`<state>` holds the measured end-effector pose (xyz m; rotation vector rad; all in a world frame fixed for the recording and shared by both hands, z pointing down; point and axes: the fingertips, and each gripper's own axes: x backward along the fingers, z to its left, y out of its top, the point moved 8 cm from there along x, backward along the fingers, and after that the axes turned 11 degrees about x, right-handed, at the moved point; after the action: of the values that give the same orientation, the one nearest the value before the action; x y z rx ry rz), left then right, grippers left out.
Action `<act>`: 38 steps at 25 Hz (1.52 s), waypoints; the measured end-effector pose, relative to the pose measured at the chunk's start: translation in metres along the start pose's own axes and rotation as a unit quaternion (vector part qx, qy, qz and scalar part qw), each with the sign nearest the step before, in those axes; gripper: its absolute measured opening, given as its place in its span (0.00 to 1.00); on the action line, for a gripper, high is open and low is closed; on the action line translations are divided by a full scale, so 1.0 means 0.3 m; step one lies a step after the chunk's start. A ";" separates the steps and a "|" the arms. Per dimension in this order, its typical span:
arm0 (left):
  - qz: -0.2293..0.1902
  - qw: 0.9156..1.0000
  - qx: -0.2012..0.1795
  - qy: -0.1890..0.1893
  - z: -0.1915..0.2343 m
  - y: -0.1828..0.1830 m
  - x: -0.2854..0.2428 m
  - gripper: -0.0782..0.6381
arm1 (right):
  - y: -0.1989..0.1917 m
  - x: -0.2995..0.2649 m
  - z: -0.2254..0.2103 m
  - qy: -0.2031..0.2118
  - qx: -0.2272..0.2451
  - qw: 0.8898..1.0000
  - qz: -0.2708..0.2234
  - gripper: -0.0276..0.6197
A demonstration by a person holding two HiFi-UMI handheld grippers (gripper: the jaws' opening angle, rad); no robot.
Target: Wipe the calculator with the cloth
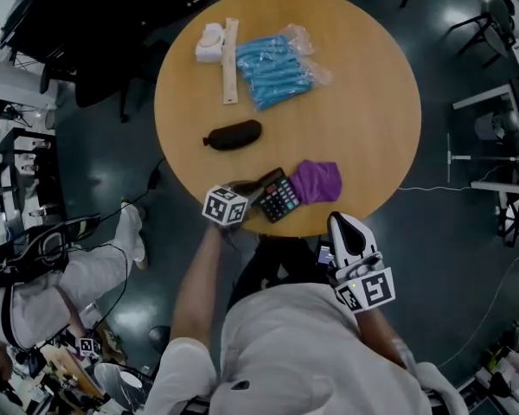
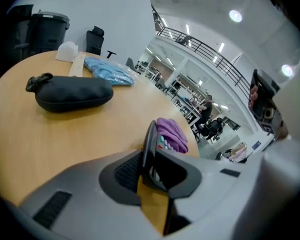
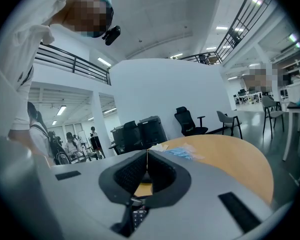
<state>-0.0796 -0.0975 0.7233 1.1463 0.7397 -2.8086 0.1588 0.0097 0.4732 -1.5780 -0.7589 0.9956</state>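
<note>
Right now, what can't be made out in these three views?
- Print and display on the calculator: too small in the head view; edge-on in the closed jaws of the left gripper in the left gripper view.
- The cloth: lower part behind the calculator in the left gripper view; not visible in the right gripper view, where the right gripper covers the near table.
- The white object at the far rim: too small to identify.

Tilted black calculator, crumpled purple cloth touching
</note>
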 end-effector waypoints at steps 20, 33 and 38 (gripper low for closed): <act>-0.297 0.943 0.151 0.005 -0.268 -0.136 0.422 0.18 | -0.012 0.017 -0.028 0.002 0.039 0.999 0.008 0.07; -0.408 0.905 0.112 0.043 -0.393 -0.052 0.651 0.18 | -0.562 -0.342 -0.179 0.059 0.048 0.931 0.356 0.41; -0.410 0.904 0.108 0.057 -0.408 -0.050 0.669 0.18 | -0.677 -0.424 -0.142 0.052 0.077 0.906 0.413 0.44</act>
<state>-0.1488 0.0003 0.5204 1.2584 1.1741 -3.6028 0.1448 -0.0736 0.7014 -1.8190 0.1132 1.5055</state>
